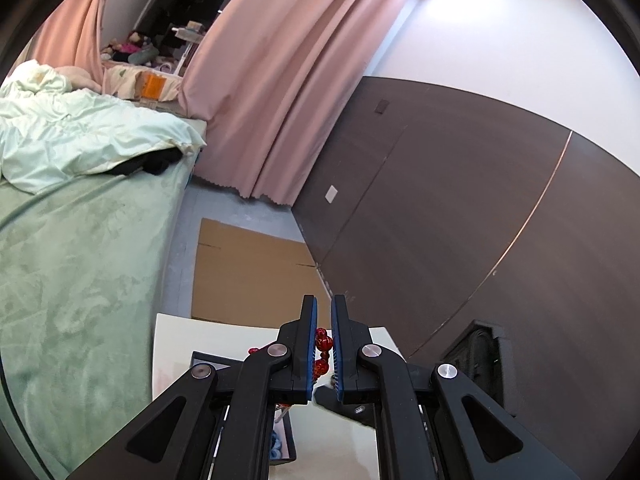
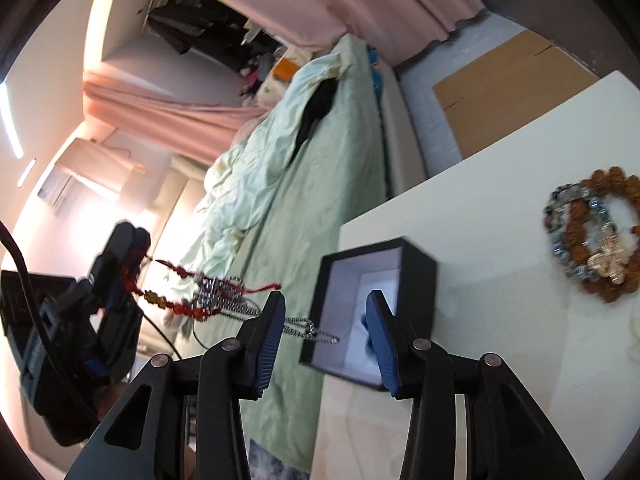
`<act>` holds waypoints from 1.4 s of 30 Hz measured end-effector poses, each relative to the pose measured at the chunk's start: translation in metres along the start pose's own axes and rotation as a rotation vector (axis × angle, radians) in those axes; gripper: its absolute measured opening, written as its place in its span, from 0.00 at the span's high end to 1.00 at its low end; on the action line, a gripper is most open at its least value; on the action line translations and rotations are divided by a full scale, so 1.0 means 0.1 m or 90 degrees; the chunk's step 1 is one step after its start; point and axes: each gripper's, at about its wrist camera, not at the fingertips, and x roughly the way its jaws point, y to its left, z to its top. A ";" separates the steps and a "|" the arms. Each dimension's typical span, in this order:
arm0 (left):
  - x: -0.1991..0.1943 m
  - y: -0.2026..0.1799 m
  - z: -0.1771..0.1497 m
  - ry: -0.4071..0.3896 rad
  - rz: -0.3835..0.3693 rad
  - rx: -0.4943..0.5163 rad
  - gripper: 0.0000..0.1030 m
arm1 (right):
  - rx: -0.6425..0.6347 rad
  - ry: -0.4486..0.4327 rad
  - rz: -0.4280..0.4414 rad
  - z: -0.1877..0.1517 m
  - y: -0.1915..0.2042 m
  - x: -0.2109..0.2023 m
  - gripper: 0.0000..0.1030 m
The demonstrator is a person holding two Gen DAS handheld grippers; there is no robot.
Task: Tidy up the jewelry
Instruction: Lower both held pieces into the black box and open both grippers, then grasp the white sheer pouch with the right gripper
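Observation:
My left gripper is shut on a red beaded bracelet. In the right wrist view the left gripper holds it up in the air, left of the table, with red strands and a tangled silver chain hanging toward the black jewelry box. The chain's end dangles by the box's open side. My right gripper is open and empty, its fingers either side of the box opening. A brown bead bracelet and a blue-grey bead bracelet lie on the white table.
A bed with green cover runs along the table's left side. Flat cardboard lies on the floor beyond the table. A dark wood wall panel and pink curtains stand behind. A small whitish item sits at the table's right edge.

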 end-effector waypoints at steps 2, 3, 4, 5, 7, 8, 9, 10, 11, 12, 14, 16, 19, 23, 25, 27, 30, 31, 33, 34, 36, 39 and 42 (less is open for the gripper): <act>0.06 0.01 -0.01 0.006 0.000 -0.002 0.93 | 0.018 -0.017 -0.008 0.04 -0.08 -0.08 0.58; 0.09 0.02 -0.02 0.009 0.002 -0.003 0.93 | 0.025 -0.025 -0.015 0.06 -0.11 -0.13 0.58; 0.12 0.03 -0.02 0.011 0.007 -0.007 0.93 | 0.031 -0.029 -0.020 0.07 -0.15 -0.16 0.58; 0.15 0.05 -0.03 0.012 0.017 -0.014 0.92 | 0.036 -0.031 -0.024 0.09 -0.18 -0.19 0.58; 0.24 0.11 -0.05 0.041 0.041 -0.033 0.75 | 0.046 -0.035 -0.025 0.10 -0.21 -0.25 0.58; 0.29 0.15 -0.07 0.058 0.050 -0.048 0.41 | 0.048 -0.035 -0.027 0.10 -0.22 -0.27 0.58; 0.33 0.19 -0.09 0.070 0.060 -0.066 0.14 | 0.047 -0.036 -0.030 0.10 -0.22 -0.30 0.58; 0.30 0.24 -0.14 0.055 0.066 -0.090 0.10 | 0.045 -0.037 -0.032 0.10 -0.21 -0.32 0.58; 0.26 0.26 -0.16 0.037 0.067 -0.097 0.09 | 0.041 -0.038 -0.033 0.09 -0.20 -0.35 0.58; 0.24 0.25 -0.17 0.031 0.070 -0.094 0.08 | 0.038 -0.039 -0.034 0.08 -0.18 -0.39 0.58; 0.24 0.22 -0.19 0.041 0.074 -0.082 0.08 | 0.030 -0.043 -0.039 0.06 -0.17 -0.47 0.58; 0.24 0.18 -0.24 0.046 0.075 -0.079 0.08 | 0.021 -0.048 -0.049 0.03 -0.16 -0.56 0.58; 0.26 0.09 -0.32 0.061 0.071 -0.064 0.08 | 0.011 -0.058 -0.079 -0.03 -0.19 -0.75 0.58; 0.29 -0.09 -0.44 0.074 0.072 -0.028 0.09 | 0.019 -0.070 -0.128 -0.07 -0.32 -1.02 0.58; 0.30 -0.18 -0.50 0.079 0.065 -0.013 0.09 | 0.025 -0.081 -0.158 -0.08 -0.41 -1.16 0.58; 0.33 -0.27 -0.56 0.088 0.063 0.005 0.09 | 0.041 -0.087 -0.178 -0.06 -0.51 -1.25 0.58; 0.36 -0.37 -0.63 0.094 0.050 0.019 0.09 | 0.077 -0.100 -0.188 -0.05 -0.69 -1.42 0.58; 0.37 -0.41 -0.64 0.093 0.049 0.022 0.09 | 0.087 -0.104 -0.193 -0.05 -0.74 -1.47 0.58; 0.41 -0.45 -0.68 0.097 0.045 0.025 0.15 | 0.115 -0.109 -0.201 -0.06 -0.86 -1.55 0.58; 0.45 -0.47 -0.71 0.105 0.041 0.025 0.17 | 0.126 -0.109 -0.205 -0.07 -0.90 -1.57 0.58; 0.53 -0.49 -0.75 0.121 0.040 0.020 0.27 | 0.146 -0.107 -0.214 -0.07 -0.98 -1.59 0.58; 0.65 -0.52 -0.82 0.145 0.032 0.012 0.31 | 0.154 -0.100 -0.231 -0.08 -1.01 -1.56 0.58; 0.78 -0.58 -0.88 0.161 0.031 0.021 0.36 | 0.152 -0.087 -0.263 -0.07 -1.05 -1.51 0.58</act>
